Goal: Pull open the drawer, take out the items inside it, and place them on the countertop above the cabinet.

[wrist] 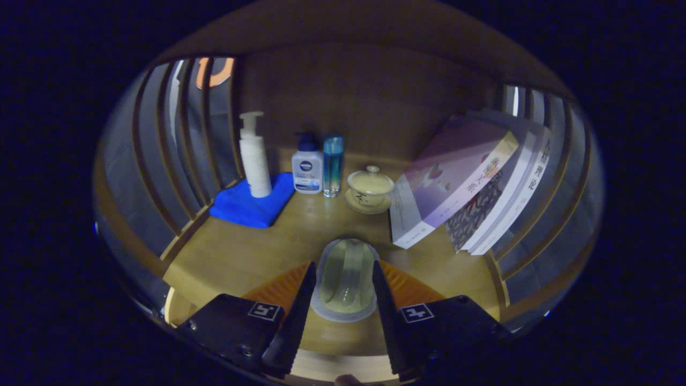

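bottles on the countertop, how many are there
3, in a row at the back: white pump bottle standing on the blue cloth, squat pump bottle beside it, then a slim blue bottle. None seem hidden.

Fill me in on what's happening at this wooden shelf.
A hand-held gripper has both fingers pressed on a pale translucent plastic-wrapped packet, holding it over the wooden countertop. Beyond the fingers stand a white pump bottle on a folded blue cloth, a small white-and-blue bottle, a tall blue glass bottle, a cream lidded teacup on its saucer and leaning books.
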Available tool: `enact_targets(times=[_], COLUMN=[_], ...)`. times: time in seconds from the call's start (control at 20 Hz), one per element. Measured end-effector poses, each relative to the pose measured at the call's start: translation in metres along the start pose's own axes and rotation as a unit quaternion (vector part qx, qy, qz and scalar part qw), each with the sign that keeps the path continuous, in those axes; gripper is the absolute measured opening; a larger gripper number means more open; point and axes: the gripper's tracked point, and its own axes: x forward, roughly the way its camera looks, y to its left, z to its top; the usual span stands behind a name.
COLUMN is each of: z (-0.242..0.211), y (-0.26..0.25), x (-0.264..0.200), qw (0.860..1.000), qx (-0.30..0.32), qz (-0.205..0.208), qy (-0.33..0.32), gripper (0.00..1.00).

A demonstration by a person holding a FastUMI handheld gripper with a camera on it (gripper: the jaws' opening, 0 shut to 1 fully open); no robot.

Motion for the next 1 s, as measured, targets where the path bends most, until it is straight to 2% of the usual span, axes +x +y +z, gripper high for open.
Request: enact_targets(times=[0.4,0.45,0.55,0.8,0.95,1.0], z=[-0.014,-0.014,-0.016,-0.014,-0.004,-0.002], y=[-0.007,-0.007,-0.009,-0.021,-0.032,-0.036], x=[-0.097,-0.114,-0.148,-0.234,-0.288,-0.304], qw=[0.996,0.994,0.989,0.974,0.959,0.954], qx=[0.030,0.031,0.031,0.031,0.032,0.031], qz=[0.024,0.029,0.036,0.042,0.039,0.035], qy=[-0.086,-0.103,-0.137,-0.218,-0.277,-0.297], gripper=[0.70,0.77,0.83,0.92,0.93,0.96])
